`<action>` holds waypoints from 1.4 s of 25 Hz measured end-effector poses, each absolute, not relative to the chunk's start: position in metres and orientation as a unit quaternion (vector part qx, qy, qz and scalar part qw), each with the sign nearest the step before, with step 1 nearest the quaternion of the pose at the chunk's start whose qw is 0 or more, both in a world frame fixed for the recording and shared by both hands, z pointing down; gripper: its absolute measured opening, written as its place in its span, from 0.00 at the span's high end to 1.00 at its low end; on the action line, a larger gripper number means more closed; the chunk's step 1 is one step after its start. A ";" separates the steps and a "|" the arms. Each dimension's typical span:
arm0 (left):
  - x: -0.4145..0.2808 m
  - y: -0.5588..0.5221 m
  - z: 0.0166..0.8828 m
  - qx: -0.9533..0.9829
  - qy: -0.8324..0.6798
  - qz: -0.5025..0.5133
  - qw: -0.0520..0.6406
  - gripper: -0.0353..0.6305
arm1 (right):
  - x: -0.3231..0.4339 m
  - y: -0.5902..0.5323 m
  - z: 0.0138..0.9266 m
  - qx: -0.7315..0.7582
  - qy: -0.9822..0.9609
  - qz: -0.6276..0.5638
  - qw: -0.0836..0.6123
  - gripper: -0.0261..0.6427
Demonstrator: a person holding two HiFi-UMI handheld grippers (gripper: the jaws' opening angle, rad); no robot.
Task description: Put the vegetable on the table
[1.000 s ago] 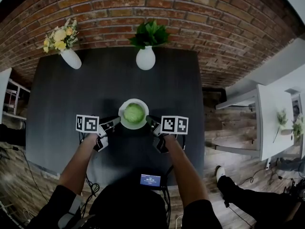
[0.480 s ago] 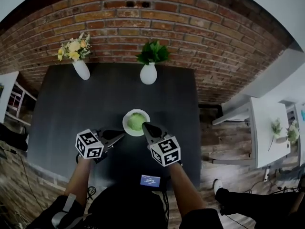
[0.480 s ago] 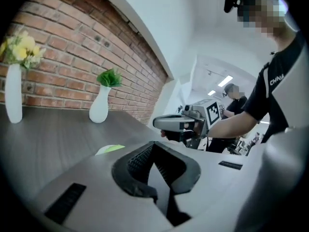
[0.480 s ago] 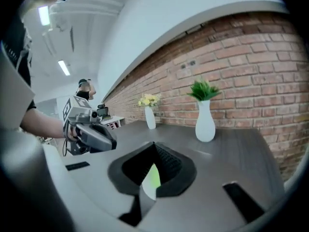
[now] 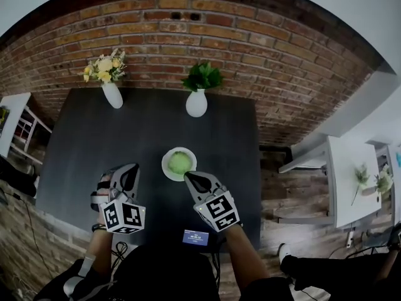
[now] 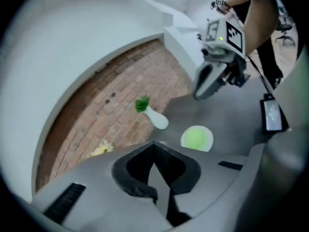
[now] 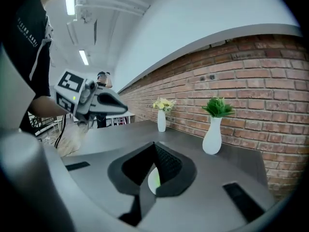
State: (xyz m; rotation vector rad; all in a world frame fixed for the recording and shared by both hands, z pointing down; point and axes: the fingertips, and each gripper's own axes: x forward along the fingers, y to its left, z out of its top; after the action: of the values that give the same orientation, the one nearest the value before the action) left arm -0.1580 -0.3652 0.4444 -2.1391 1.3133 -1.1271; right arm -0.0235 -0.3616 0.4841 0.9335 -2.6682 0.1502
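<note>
A round green vegetable (image 5: 179, 162) lies in a white bowl (image 5: 166, 168) at the middle of the dark table (image 5: 81, 143). My right gripper (image 5: 187, 177) is shut and empty, its tips just at the bowl's near right rim. In the right gripper view a sliver of the bowl (image 7: 153, 180) shows behind the closed jaws. My left gripper (image 5: 130, 168) is shut and empty, to the left of the bowl and apart from it, pointing away across the table. In the left gripper view the bowl (image 6: 206, 145) with the vegetable (image 6: 195, 137) lies to the right of the jaws.
A white vase of green leaves (image 5: 197, 103) and a white vase of yellow flowers (image 5: 113, 94) stand at the table's far edge against the brick wall (image 5: 207, 36). A small phone-like screen (image 5: 196, 236) lies at the near edge. White furniture (image 5: 351, 174) stands on the right.
Both grippers have risen from beside the bowl. The left one swung left, away from the bowl, and now points forward. The right one's tips stay by the bowl's near rim.
</note>
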 end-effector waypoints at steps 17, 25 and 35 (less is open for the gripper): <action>-0.093 -0.296 0.483 -0.890 0.246 -0.367 0.112 0.94 | -0.016 -0.319 0.481 0.355 -0.887 -0.050 0.290 0.95; -0.112 -0.229 0.474 -0.928 0.210 -0.300 0.071 0.94 | -0.054 -0.257 0.462 0.377 -0.871 -0.059 0.310 0.95; -0.141 -0.120 0.470 -0.943 0.208 -0.257 0.036 0.94 | -0.086 -0.140 0.475 0.382 -0.870 -0.040 0.310 0.95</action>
State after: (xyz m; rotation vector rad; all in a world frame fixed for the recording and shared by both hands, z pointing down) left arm -0.1414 -0.1196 0.4695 -2.8971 0.6397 -0.7899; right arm -0.0860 -0.1395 0.4745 1.0088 -2.2974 -0.1044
